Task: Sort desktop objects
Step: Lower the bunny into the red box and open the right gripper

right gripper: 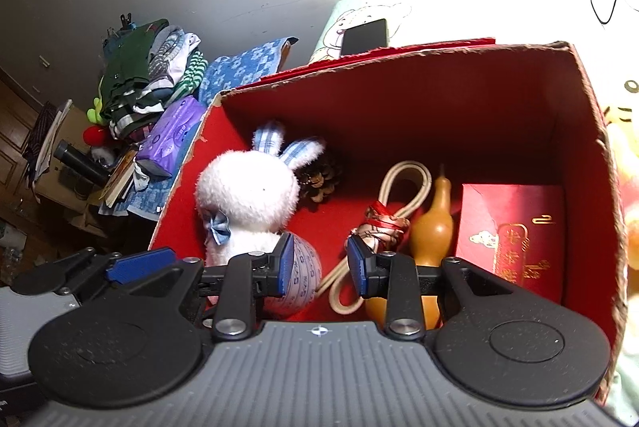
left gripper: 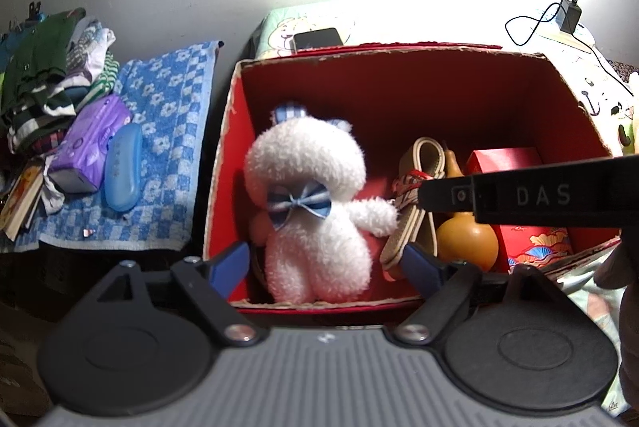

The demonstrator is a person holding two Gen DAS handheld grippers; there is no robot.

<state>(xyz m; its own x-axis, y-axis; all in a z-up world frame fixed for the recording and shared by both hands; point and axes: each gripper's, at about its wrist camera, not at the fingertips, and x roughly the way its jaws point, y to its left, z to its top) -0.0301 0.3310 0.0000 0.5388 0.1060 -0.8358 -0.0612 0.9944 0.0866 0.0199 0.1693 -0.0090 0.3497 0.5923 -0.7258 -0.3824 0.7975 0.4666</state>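
Inside the red box (right gripper: pixel 579 131): a white toy rabbit (left gripper: pixel 315 203), a gourd (right gripper: pixel 433 223) and a red packet (right gripper: pixel 515 227).
Both tongs hover over its near edge, left gripper (left gripper: pixel 327 263) spread wide around the rabbit's legs, right gripper (right gripper: pixel 319 265) parted, pinching nothing.

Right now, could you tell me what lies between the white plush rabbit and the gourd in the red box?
A coiled, red-tied strap bundle lies between the rabbit and the gourd; the right wrist view shows it best.

Each claw (left gripper: pixel 325 263) (right gripper: pixel 315 263) wears blue ribbed pads on black arms—silver screws, grey ridged housing.
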